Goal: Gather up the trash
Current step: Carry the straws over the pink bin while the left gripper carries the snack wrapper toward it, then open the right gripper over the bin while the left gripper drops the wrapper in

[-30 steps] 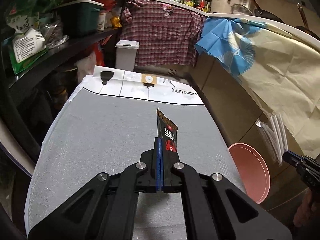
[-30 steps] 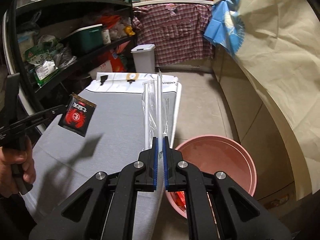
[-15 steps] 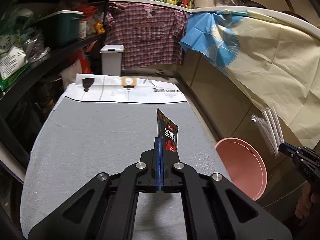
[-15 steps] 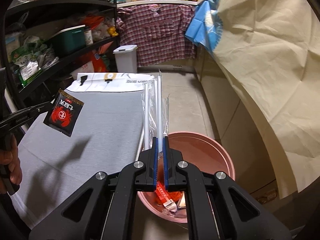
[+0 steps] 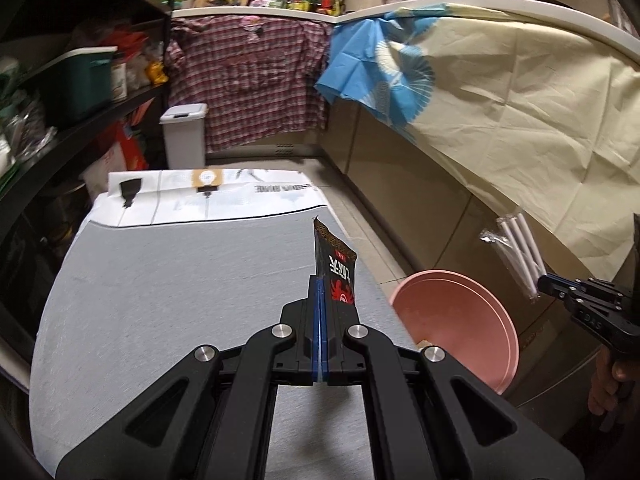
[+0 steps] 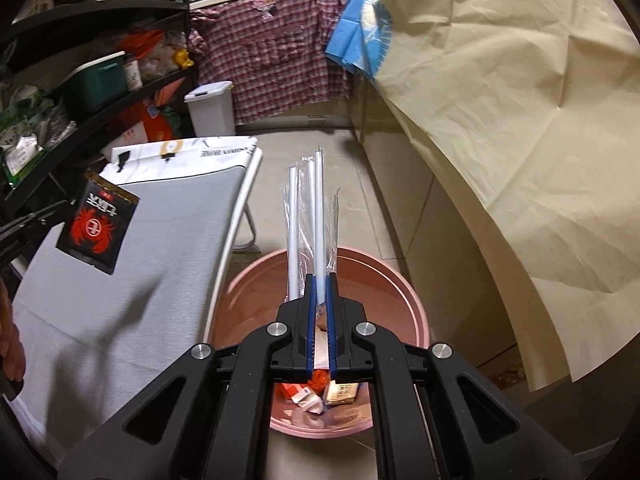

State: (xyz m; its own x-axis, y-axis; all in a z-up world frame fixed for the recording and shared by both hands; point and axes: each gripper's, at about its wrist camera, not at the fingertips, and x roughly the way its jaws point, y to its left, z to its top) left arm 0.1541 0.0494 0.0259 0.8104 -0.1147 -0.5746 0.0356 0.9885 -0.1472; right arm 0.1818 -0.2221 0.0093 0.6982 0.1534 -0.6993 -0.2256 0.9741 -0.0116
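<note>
Already the right gripper [image 6: 319,280], pinching the wrapped straws [image 6: 316,216] lengthwise, hangs directly above the pink basin [image 6: 416,312]; the left gripper [image 5: 321,284], clamping the black sachet [image 5: 336,268], is farther, over the table [image 5: 160,280].

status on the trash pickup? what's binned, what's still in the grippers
Done: several wrappers already lie in the pink bin. In hand: the right gripper is shut on a clear pack of white straws, held above the bin; the left gripper is shut on a black sachet, over the grey table. Left: drop both in. No other loose trash shows on the table.
</note>
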